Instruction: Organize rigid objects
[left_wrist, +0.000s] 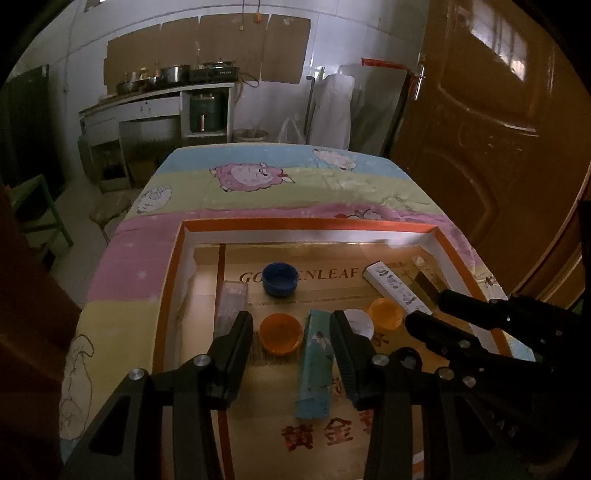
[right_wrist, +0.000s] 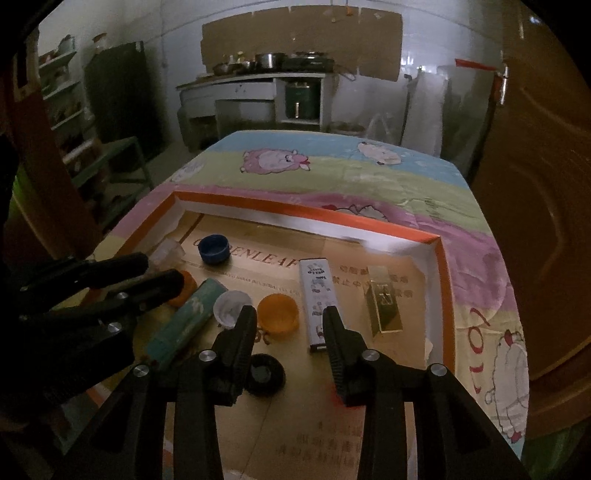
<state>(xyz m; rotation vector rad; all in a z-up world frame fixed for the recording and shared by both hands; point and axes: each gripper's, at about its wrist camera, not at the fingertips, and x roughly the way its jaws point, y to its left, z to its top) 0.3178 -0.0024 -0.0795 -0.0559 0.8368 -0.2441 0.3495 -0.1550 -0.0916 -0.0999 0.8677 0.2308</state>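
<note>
An orange-rimmed box lid (left_wrist: 306, 223) (right_wrist: 306, 214) lies on the table and holds the objects. My left gripper (left_wrist: 291, 325) is open above it, with an orange cap (left_wrist: 279, 333) and a teal box (left_wrist: 314, 363) between its fingers. My right gripper (right_wrist: 290, 319) is open, with a second orange cap (right_wrist: 277, 312) between its fingertips and a white patterned box (right_wrist: 317, 299) by the right finger. A blue cap (left_wrist: 279, 278) (right_wrist: 213, 249), a white cap (right_wrist: 229, 303), a gold box (right_wrist: 384, 304), a black cap (right_wrist: 265, 373) and a clear case (left_wrist: 231, 302) also lie inside.
The table wears a pastel sheep-print cloth (left_wrist: 258, 177). A brown door (left_wrist: 498, 129) stands at the right. A kitchen counter with pots (left_wrist: 166, 85) is at the back. A green chair (left_wrist: 37, 206) stands at the left.
</note>
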